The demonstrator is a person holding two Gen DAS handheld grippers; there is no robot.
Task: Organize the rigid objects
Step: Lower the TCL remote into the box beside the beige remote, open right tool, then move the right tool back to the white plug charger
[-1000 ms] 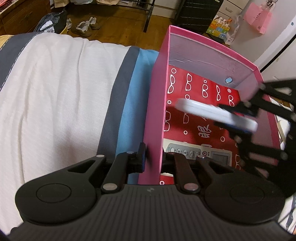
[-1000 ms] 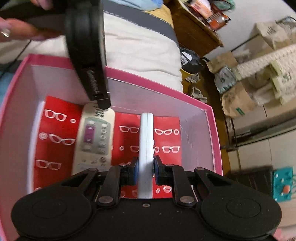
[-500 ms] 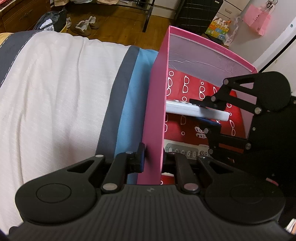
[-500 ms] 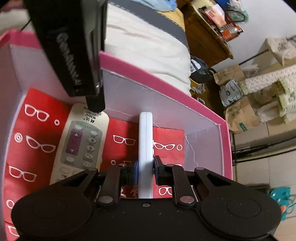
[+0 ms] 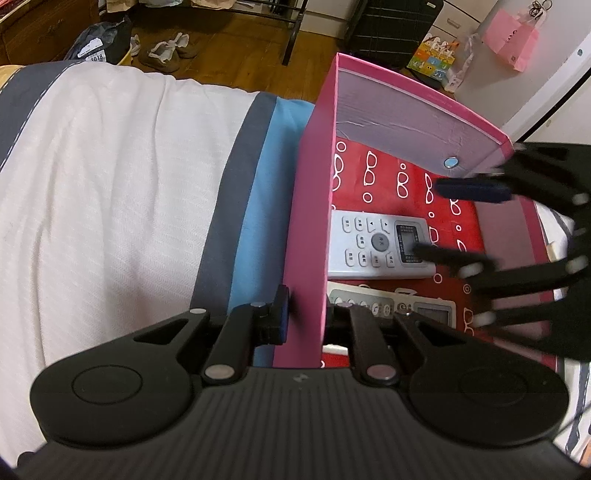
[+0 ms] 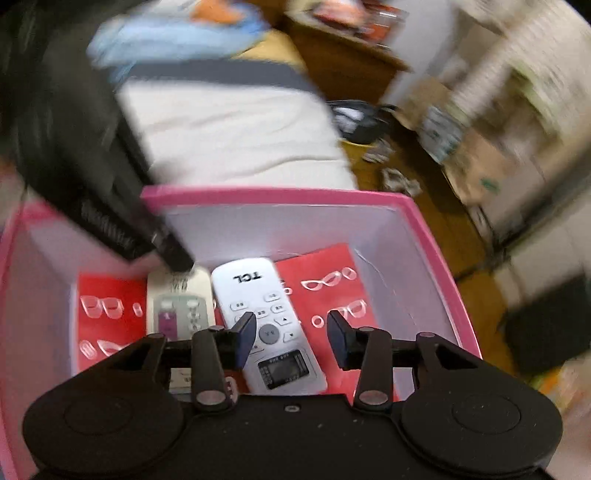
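Note:
A pink box with a red glasses-print floor stands on the bed. My left gripper is shut on its near side wall. Two remotes lie flat inside: a white TCL remote and a grey-green remote beside it. Both show in the right wrist view, the TCL remote and the grey-green one. My right gripper is open and empty just above the TCL remote; in the left wrist view it reaches in from the right, blurred.
The bed has a white cover with grey and blue stripes. Beyond it are a wooden floor with shoes, a black rack and a pink bag. Cardboard boxes and bags crowd the floor in the right wrist view.
My right gripper lowered the white TCL remote into the box, opened and let it go. The remote now lies flat beside the grey-green one. The left gripper kept its hold on the wall.

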